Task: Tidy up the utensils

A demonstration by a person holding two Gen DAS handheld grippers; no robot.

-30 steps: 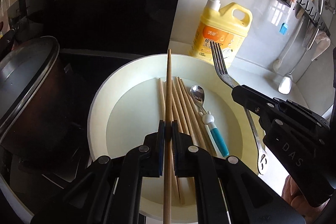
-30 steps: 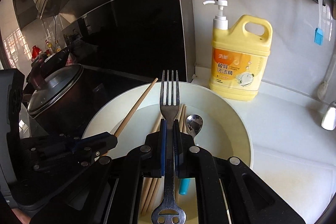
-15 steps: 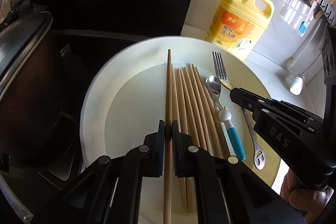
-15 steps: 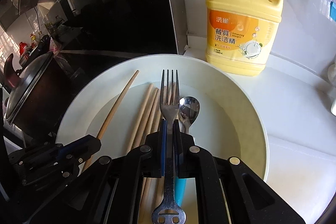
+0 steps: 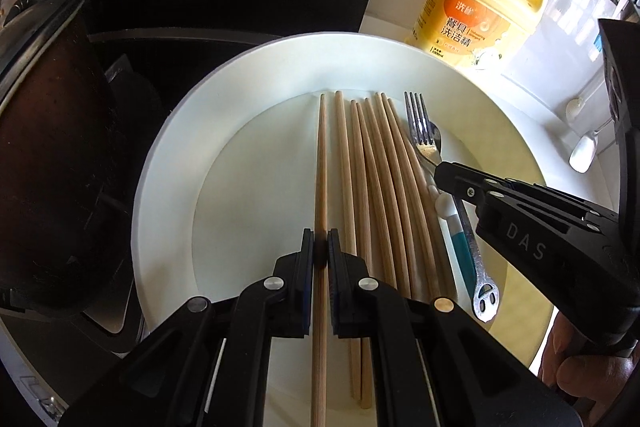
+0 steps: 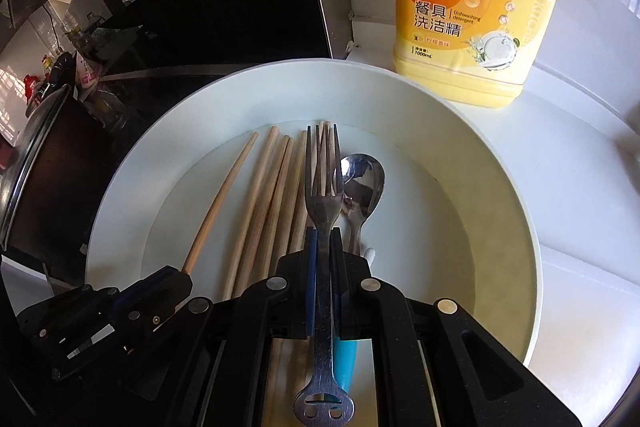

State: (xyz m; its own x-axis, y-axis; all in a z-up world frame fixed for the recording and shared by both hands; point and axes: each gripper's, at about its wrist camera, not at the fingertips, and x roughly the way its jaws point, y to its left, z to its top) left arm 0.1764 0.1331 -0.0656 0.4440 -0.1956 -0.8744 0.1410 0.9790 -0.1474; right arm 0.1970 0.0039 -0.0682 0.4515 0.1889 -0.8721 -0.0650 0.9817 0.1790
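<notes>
A large white plate [image 5: 180, 163] [image 6: 480, 155] holds several wooden chopsticks [image 5: 372, 187] [image 6: 272, 203] lying side by side, with a blue-handled spoon [image 6: 362, 183] [image 5: 458, 243] to their right. My left gripper [image 5: 320, 255] is shut on a single chopstick [image 5: 321, 163], held low over the plate just left of the bundle. My right gripper [image 6: 324, 255] is shut on a metal fork [image 6: 323, 195] [image 5: 418, 125], which hangs over the spoon and the right side of the chopsticks. Each gripper shows in the other's view.
A yellow dish-soap jug [image 5: 480, 11] [image 6: 476, 3] stands behind the plate on the white counter [image 6: 580, 187]. A dark pot with a lid [image 5: 44, 155] sits close on the left. White ladles [image 5: 584, 151] lean at the right wall. A hand [image 5: 588, 379] shows at lower right.
Both grippers have come down toward the plate, tilting more steeply. The chopstick and the fork now sit low, lined up beside the utensils in the plate. Both stay shut.
</notes>
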